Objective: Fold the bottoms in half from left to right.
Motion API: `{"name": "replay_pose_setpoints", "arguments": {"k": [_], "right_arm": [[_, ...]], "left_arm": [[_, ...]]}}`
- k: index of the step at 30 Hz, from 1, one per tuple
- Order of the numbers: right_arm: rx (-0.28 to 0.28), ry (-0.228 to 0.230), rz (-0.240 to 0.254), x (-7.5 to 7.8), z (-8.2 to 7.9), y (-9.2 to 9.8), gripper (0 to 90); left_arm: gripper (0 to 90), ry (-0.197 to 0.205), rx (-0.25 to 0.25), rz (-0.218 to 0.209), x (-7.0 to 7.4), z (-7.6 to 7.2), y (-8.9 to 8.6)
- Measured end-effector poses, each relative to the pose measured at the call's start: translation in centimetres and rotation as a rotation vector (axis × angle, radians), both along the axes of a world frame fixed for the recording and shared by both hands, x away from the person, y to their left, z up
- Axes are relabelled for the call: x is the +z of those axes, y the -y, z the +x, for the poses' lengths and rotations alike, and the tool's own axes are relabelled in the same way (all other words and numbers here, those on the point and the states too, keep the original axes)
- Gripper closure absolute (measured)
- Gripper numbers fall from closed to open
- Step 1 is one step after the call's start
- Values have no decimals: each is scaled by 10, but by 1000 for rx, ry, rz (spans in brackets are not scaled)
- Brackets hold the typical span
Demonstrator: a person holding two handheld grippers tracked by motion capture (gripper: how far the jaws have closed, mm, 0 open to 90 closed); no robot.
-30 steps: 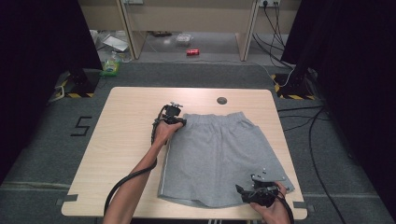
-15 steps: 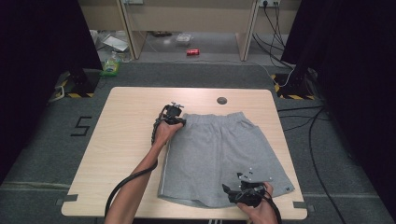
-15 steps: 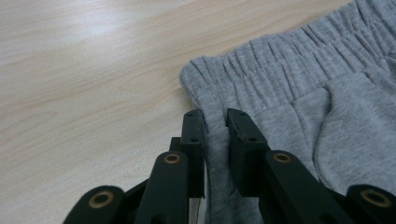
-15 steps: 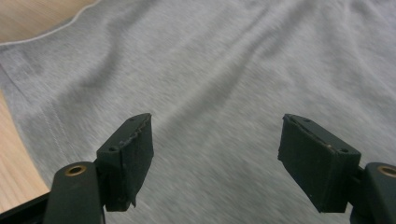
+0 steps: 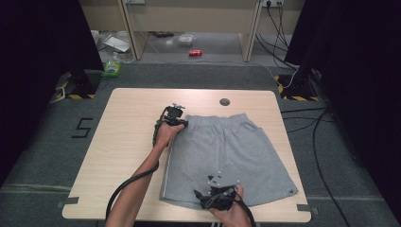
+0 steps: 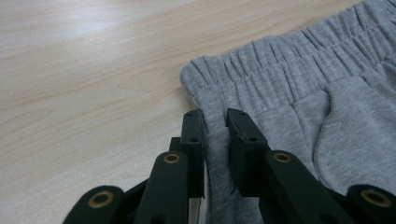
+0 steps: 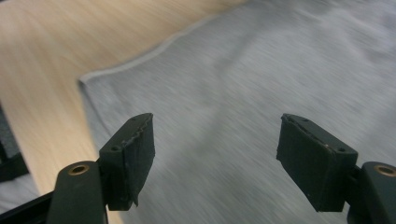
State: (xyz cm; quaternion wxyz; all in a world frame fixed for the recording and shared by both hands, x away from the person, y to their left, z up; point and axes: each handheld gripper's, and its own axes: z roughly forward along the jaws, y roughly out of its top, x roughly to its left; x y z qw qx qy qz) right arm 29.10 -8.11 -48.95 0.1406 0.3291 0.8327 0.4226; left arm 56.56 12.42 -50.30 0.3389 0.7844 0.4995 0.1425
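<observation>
High view: grey shorts (image 5: 227, 156) lie flat on the right half of the wooden table (image 5: 132, 137), waistband toward the far edge, hems toward the person. Left gripper (image 5: 176, 119) sits at the waistband's left corner; the left gripper view shows its jaws narrowed, pinching a fold of the side seam. Right gripper (image 5: 208, 198) hovers over the near hem, jaws wide with nothing between them, above the cloth near its left hem corner (image 7: 84, 77).
</observation>
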Motion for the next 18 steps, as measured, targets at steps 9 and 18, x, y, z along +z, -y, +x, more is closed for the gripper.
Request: {"name": "replay_pose_setpoints", "arguments": {"k": [9,18], "right_arm": [[116,1,-9,-1,-5,-54,306],[171,-18,-31,-12,-3,-88,310]], "left_arm": [[768,-2,3,-2,0,0,0],[766,0,6,-16,-1,0,-1]]}}
